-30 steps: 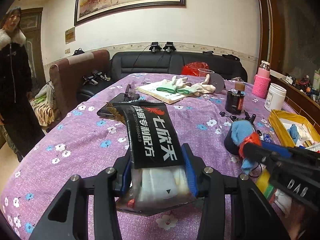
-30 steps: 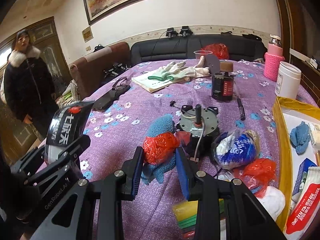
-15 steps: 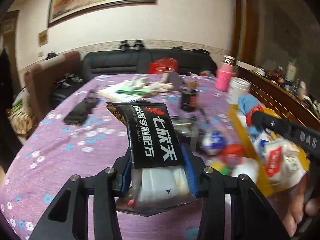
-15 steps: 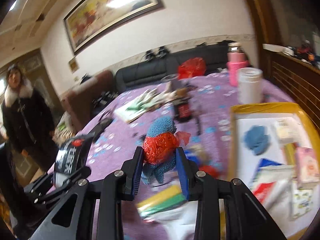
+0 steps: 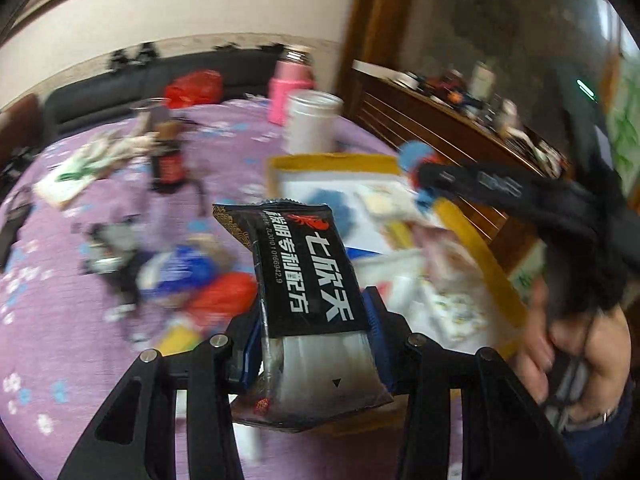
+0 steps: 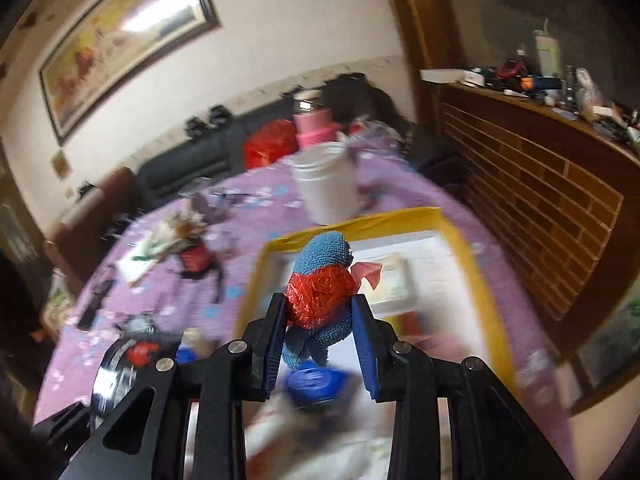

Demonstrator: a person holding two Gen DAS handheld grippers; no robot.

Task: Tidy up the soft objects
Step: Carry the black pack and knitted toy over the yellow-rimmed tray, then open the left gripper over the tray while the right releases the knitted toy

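A round table draped in a purple flowered cloth (image 5: pixel 72 380) fills both blurred wrist views. The left gripper (image 5: pixel 312 344) pinches a black plastic snack packet with white Chinese lettering and a clear lower end (image 5: pixel 308 280); its blue pads press both sides of the packet, which stands upright above the table's near edge. The right gripper (image 6: pixel 320 320) squeezes a blue knitted cloth bundled with a crumpled red plastic bag (image 6: pixel 320 292); the pads touch it on both sides. In the right wrist view this bundle hangs over a shallow yellow-rimmed tray with a white floor (image 6: pixel 476 264), which sits at the table's right edge. In the left wrist view the same tray (image 5: pixel 332 162) lies beyond and right of the packet, and the right gripper (image 5: pixel 424 178) reaches over its far right corner, a person's hand (image 5: pixel 568 344) behind it. A white plastic jar (image 6: pixel 328 184) stands just beyond the tray's far edge, a pink flask (image 6: pixel 312 128) behind it. Blurred packets lie in the tray.
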